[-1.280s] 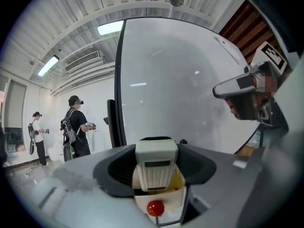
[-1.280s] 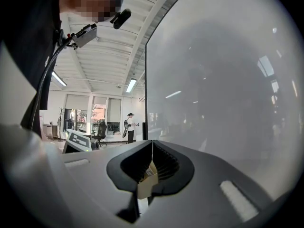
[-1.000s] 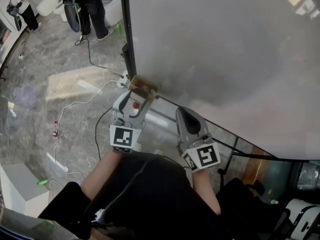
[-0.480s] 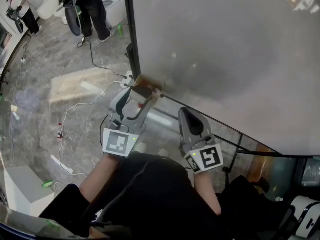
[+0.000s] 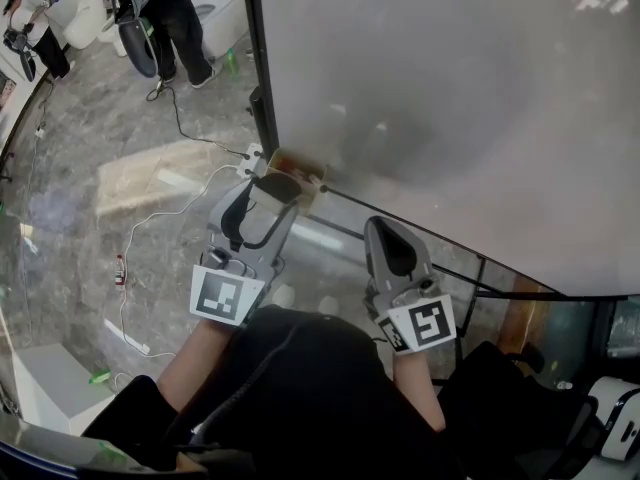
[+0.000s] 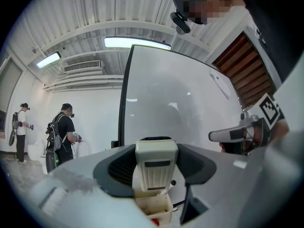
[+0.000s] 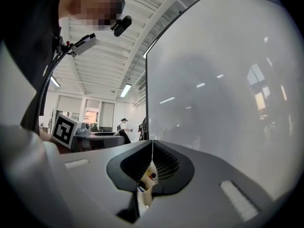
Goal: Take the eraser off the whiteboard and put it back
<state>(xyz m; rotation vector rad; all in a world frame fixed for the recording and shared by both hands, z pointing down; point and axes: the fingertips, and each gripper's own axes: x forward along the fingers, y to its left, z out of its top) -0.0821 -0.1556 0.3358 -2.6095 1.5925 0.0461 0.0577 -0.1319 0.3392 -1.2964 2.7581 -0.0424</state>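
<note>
Eraser [image 6: 156, 167] sits pinched btwn the pads of the left tool [image 5: 272, 188]. Its pale ribbed back faces the camera and a dark felt edge peeks over the top, so the felt prob. faces the whiteboard [image 5: 450, 88]. Long axis stands upright in the left gripper view, w/ the jaws clamping it across its narrow width.

The board lies straight ahead of that tool, near its lower left corner. Whether felt touches the surface can't be told; looks just short of it. A beige marker holder [image 5: 298, 170] hangs at the board's edge right under the tool tips, pens inside.

The right tool [image 5: 384, 233] is pressed together w/ nothing in it. It sits lower and to the right, by the board's bottom edge, apart from the eraser.

So the left hand is the one that counts. The put-back, as I judge it, means going straight fwd till the felt lies flat on the board, clear of the holder below, then letting the jaws spread.
</note>
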